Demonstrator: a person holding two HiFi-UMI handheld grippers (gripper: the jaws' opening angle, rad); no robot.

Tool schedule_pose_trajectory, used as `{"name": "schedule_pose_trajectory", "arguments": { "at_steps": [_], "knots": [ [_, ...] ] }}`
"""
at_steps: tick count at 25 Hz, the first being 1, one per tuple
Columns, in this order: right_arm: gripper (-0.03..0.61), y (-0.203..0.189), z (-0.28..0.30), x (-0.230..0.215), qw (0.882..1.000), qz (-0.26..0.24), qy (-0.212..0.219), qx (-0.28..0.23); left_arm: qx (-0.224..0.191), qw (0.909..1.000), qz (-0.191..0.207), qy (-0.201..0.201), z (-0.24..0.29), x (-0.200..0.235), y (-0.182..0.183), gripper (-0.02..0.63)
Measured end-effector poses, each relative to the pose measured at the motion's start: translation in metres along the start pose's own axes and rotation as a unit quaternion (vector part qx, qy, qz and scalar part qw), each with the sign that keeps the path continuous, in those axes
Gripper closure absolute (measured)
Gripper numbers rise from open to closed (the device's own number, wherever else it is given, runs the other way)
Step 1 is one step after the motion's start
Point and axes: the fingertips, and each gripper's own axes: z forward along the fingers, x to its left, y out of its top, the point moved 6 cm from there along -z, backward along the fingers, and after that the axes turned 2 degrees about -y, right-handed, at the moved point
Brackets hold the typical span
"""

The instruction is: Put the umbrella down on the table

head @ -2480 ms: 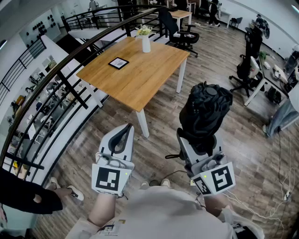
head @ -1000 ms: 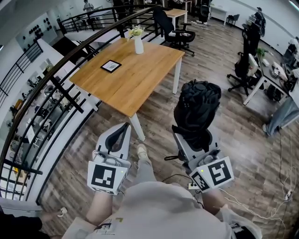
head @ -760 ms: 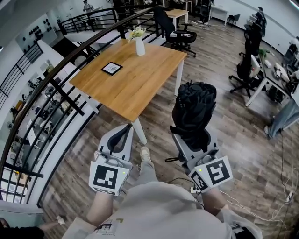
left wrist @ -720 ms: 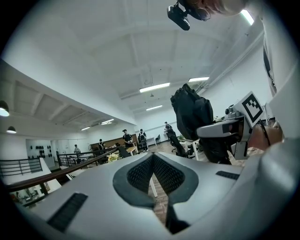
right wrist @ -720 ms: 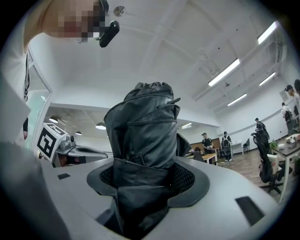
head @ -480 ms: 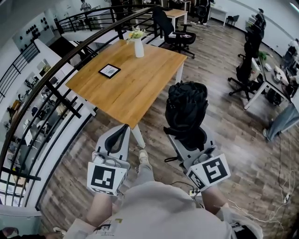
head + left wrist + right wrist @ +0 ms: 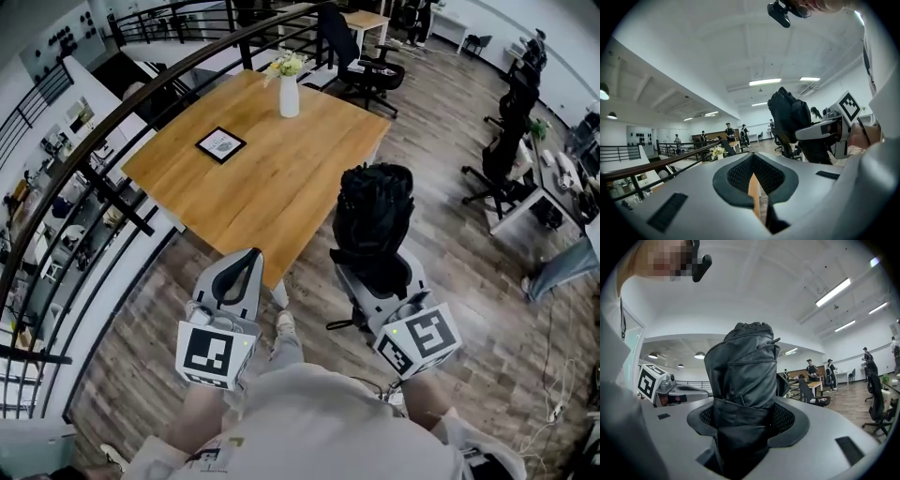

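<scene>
A folded black umbrella (image 7: 373, 217) stands upright in my right gripper (image 7: 380, 274), whose jaws are shut on its lower part. It fills the middle of the right gripper view as the umbrella (image 7: 743, 371), with that gripper (image 7: 743, 427) closed round it. The wooden table (image 7: 281, 178) lies just ahead, its near corner below my left gripper (image 7: 246, 267). That left gripper (image 7: 753, 177) is shut with nothing in it. Both grippers point level, side by side. From the left gripper view the umbrella (image 7: 787, 117) shows on the right.
On the table stand a white vase with flowers (image 7: 289, 90) and a small framed card (image 7: 221, 144). A black railing (image 7: 94, 141) runs along the table's left side. Office chairs (image 7: 361, 61) and a desk (image 7: 539, 173) stand behind and to the right. My shoe (image 7: 282, 323) is on the plank floor.
Both grippers and the view have moved forward toward the table, whose near corner now sits under the left gripper's tip. The umbrella stays upright in the right gripper.
</scene>
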Motion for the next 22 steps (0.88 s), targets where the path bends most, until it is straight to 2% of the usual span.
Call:
{"name": "schedule_pose_trajectory", "arguments": {
  "at_steps": [4, 8, 13, 17, 22],
  "knots": [
    [0.294, -0.001, 0.073, -0.016, 1.000, 0.008, 0.000, 0.024, 0.010, 0.9999, -0.003, -0.014, 0.045, 0.057, -0.012, 0.597],
    [0.295, -0.001, 0.143, -0.033, 0.999, 0.035, -0.002, 0.040, 0.028, 0.9991, -0.031, -0.004, 0.085, 0.115, -0.025, 0.597],
    [0.295, 0.001, 0.220, -0.047, 0.997, 0.041, 0.000, 0.061, 0.041, 0.9987, -0.029, -0.009, 0.127, 0.180, -0.046, 0.597],
    [0.295, -0.003, 0.256, -0.060, 0.996, 0.047, 0.002, 0.070, 0.050, 0.9984, -0.025, -0.014, 0.155, 0.206, -0.053, 0.597],
    [0.295, -0.007, 0.279, -0.066, 0.995, 0.054, 0.003, 0.081, 0.061, 0.9976, -0.030, -0.012, 0.163, 0.222, -0.061, 0.597]
  ]
}}
